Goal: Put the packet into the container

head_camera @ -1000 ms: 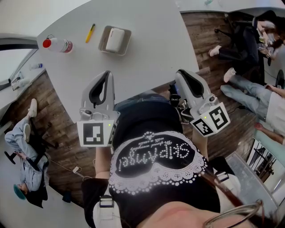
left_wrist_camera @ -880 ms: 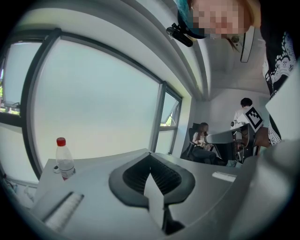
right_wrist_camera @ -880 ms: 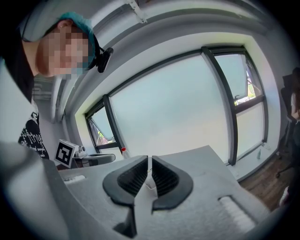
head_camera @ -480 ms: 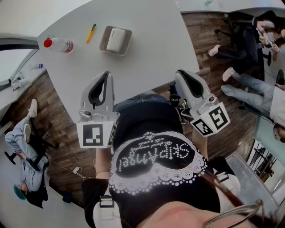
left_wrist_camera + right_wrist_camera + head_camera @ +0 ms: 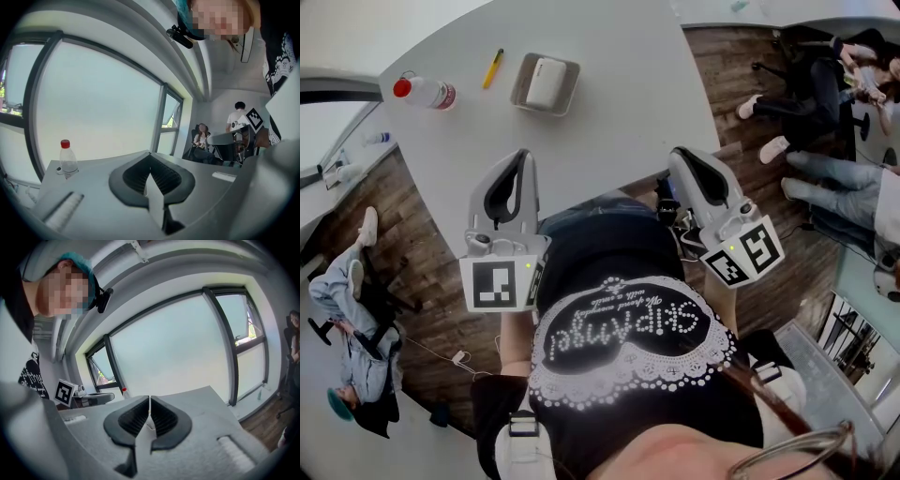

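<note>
Near table [image 5: 609, 112] | left hand-held gripper [image 5: 522, 156] closed, empty | right hand-held gripper [image 5: 681, 154] same

Tally: one white table [image 5: 619, 103], one grey container [image 5: 566, 94], one white packet [image 5: 546, 82], one red-capped bottle [image 5: 422, 93], one yellow pen [image 5: 491, 68], and two grippers, the left gripper [image 5: 523, 154] and the right gripper [image 5: 679, 152], each with one marker cube.

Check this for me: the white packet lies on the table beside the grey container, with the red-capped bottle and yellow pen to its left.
One point is wrong: the head view shows the white packet lying inside the grey container, not beside it. The red-capped bottle and yellow pen do lie to its left.
</note>
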